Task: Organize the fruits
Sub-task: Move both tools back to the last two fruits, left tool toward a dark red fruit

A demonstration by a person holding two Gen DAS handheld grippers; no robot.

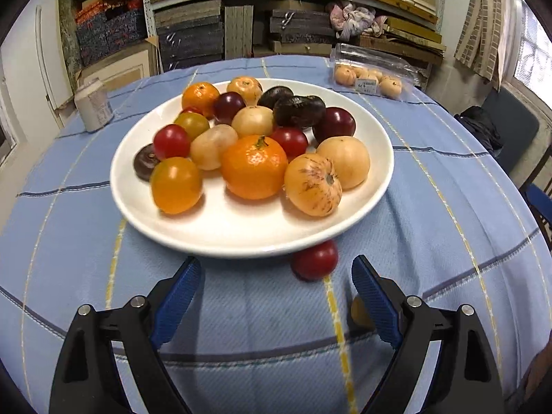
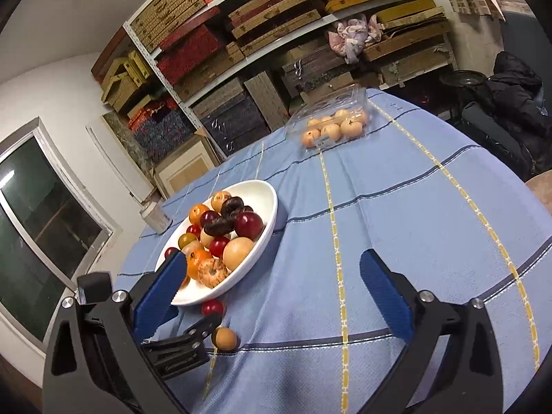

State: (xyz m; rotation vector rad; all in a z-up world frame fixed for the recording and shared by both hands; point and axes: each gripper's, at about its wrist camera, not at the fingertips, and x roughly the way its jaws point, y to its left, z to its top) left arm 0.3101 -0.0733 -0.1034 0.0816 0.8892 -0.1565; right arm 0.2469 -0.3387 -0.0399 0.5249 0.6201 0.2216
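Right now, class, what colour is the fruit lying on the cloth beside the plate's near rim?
Dark red fruit, clearest in the left wrist view.

1. Both views are evenly lit from overhead, indoor light, decently bright with no harsh glare.
2. Soft shadows sit under the fruit and along the near rim of the white plate (image 1: pixel 345 220).
3. Heavy fisheye bend: the shelves (image 2: pixel 262 51) curve and the checked tablecloth (image 1: pixel 448 207) bulges like a dome, with black vignette in the corners.
4. Slight softness on the plate's left side in the left wrist view; the window (image 2: pixel 38 220) looks dark.
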